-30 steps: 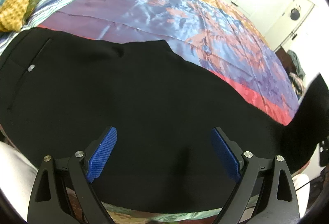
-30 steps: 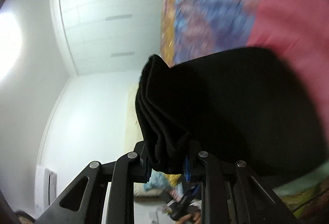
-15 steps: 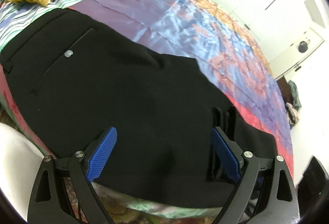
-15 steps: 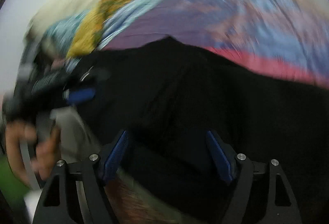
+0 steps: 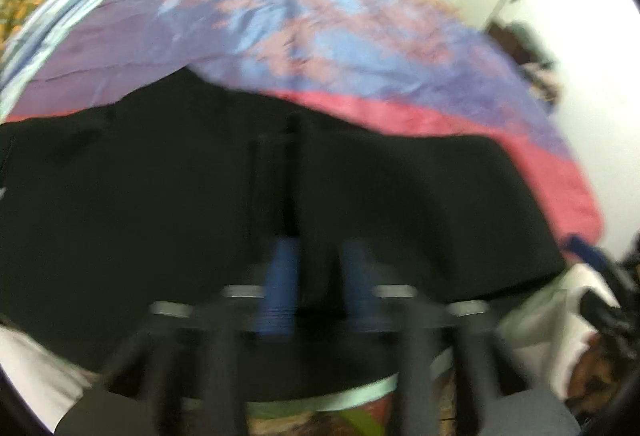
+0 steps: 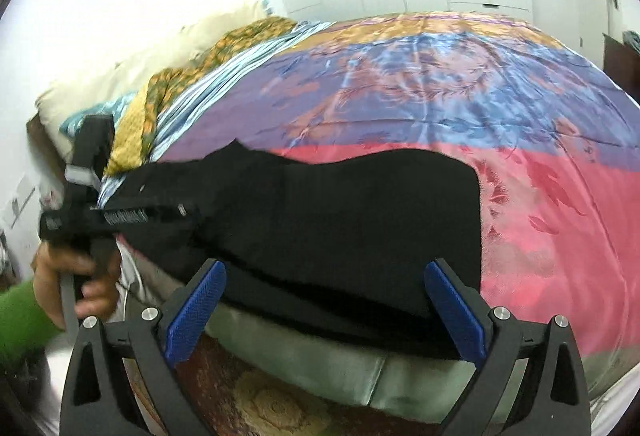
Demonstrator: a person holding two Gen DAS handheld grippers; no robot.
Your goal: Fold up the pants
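On the satin bedspread [image 6: 460, 83] our black pants [image 6: 340, 211] lie folded along the near edge. Our left gripper [image 5: 316, 276] has its jaws together, seemingly pinching cloth; our right gripper [image 6: 326, 312] is opening, empty. Another fold probably remains.

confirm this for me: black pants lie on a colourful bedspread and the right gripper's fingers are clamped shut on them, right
Not quite. The black pants do lie on the colourful bedspread, but the right gripper is not clamped on them: the right wrist view shows its blue fingers spread wide and opening, with nothing pinched between them.
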